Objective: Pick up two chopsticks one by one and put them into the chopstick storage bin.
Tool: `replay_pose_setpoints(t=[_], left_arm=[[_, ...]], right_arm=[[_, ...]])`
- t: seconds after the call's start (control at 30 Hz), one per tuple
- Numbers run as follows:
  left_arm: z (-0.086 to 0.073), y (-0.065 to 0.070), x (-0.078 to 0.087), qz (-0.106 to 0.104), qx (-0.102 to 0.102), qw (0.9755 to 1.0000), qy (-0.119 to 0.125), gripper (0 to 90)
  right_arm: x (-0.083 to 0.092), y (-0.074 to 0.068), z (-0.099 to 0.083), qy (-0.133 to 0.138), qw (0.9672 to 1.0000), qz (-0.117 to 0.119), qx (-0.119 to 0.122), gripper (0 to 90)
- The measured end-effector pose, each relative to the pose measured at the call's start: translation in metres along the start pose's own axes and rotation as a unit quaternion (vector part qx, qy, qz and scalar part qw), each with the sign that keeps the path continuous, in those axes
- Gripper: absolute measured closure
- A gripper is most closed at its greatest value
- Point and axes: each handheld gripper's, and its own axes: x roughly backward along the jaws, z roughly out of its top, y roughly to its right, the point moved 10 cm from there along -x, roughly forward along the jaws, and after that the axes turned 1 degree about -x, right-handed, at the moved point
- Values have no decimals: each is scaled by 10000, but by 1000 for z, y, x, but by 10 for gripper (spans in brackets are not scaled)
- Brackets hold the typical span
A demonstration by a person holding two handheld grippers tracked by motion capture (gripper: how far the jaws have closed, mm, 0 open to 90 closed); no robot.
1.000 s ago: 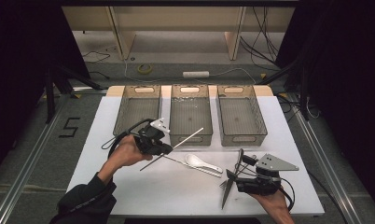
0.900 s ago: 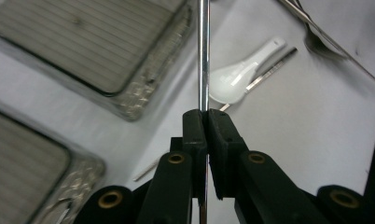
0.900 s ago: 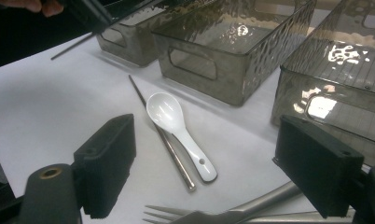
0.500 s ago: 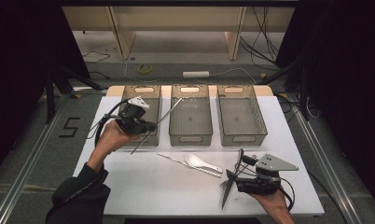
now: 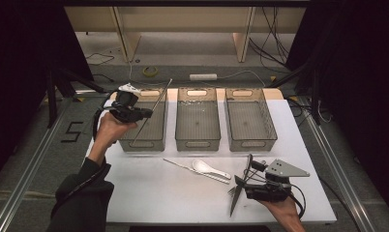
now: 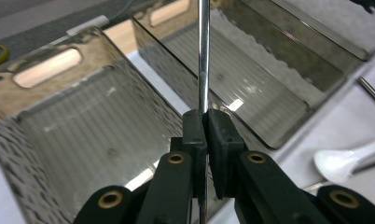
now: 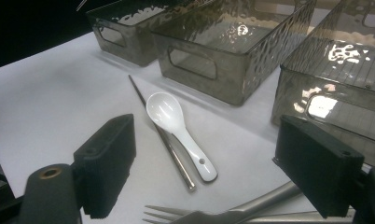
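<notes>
Taking the smoky clear plastic middle bin (image 5: 197, 121) as the landmark: a white ceramic soup spoon (image 5: 209, 168) lies on the white table (image 5: 149, 188) just in front of it, touching a thin metal chopstick (image 5: 195, 171) that runs alongside it. Farther to the front right, a steel fork (image 5: 238, 186) and a second long steel utensil (image 5: 240, 191) lie at the right gripper (image 5: 253, 181), whose jaws stand wide apart with nothing pinched, the fork's tines just ahead of them.

Two matching bins flank the middle one, the left bin (image 5: 146, 125) and the right bin (image 5: 250, 121); all three are empty inside.

The left gripper (image 5: 144, 113) hovers over the left bin, its jaws clamped on a second thin metal chopstick (image 5: 151, 113), which slants from above that bin's far rim down toward its near wall. In the left gripper view the rod (image 6: 203, 60) stands straight up between the pressed pads.

Open white tabletop lies in front of the left bin, up to the table's front edge; the table's right edge passes close beside the right gripper.
</notes>
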Motion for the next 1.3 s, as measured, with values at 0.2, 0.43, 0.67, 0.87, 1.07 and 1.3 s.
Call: replay_pose_setpoints(t=[0.2,0.43,0.67,0.87,1.07,1.3], left_arm=[[10,-20,0,272,96,9995,86,855],[14,-39,-10,494,227,9985,82,855],[3,-57,-21,646,486,9966,181,855],[-9,-62,-27,765,602,9946,355,855],[-19,-67,-29,803,697,9934,440,855],[-26,-69,-31,832,742,9924,511,854]], right_arm=[[0,0,0,4,10000,4,-13,211],[0,0,1,12,10000,6,-5,211],[0,0,0,4,10000,13,-23,211],[0,0,1,12,10000,11,-8,211],[0,0,0,13,10000,10,-7,211],[0,0,0,-5,10000,7,-7,211]])
